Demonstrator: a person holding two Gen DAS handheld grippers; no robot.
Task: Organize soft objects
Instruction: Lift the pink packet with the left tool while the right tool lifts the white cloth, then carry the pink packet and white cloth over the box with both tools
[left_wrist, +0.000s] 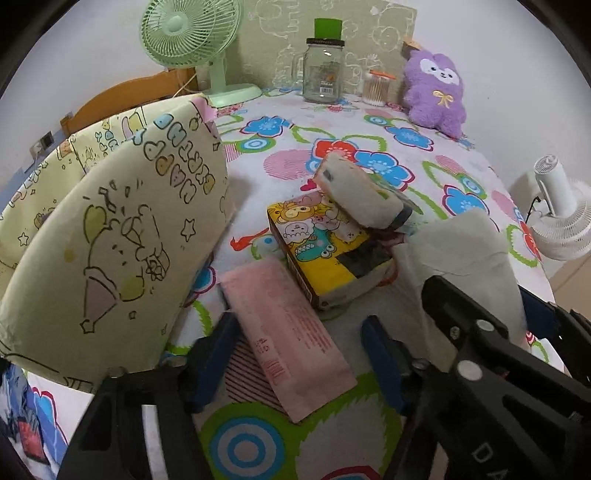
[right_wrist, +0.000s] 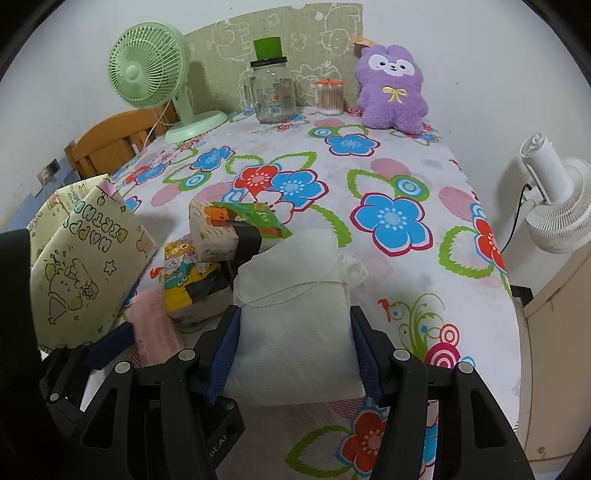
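Two blue ribbed pads of right tool around quilted white pouch

Only clearly readable bit: "HAPPY BIRTHDAY" in pastel bubble letters on the yellow gift bag, upside down from the right wrist view. Same lettering on it in the left wrist view, too warped to spell out. Small red print on the pink packet, too tiny to read. Label on the glass jar, unreadable. Partial "DA" on the black gripper body.
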